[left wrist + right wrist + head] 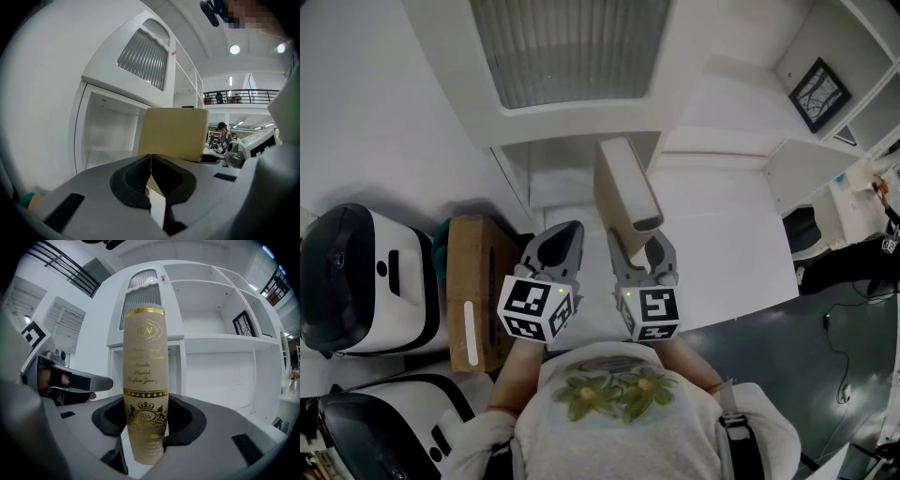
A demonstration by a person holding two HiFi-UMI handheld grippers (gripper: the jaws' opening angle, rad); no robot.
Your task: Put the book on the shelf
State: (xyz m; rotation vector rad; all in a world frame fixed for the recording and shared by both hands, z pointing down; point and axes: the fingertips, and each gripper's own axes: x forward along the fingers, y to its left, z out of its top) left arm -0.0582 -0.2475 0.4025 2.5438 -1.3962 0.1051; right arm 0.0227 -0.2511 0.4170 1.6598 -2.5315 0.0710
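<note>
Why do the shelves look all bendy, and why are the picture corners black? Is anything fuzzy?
Right gripper view: the wide-angle lens bows the shelf and blacks out the corners; the book has sharp gold letters higher up and blurrier ones at the bottom, closest to the camera. Left gripper view: same dark rim, and the ceiling lamps glare white. Head view: soft, even light, no glare.
</note>
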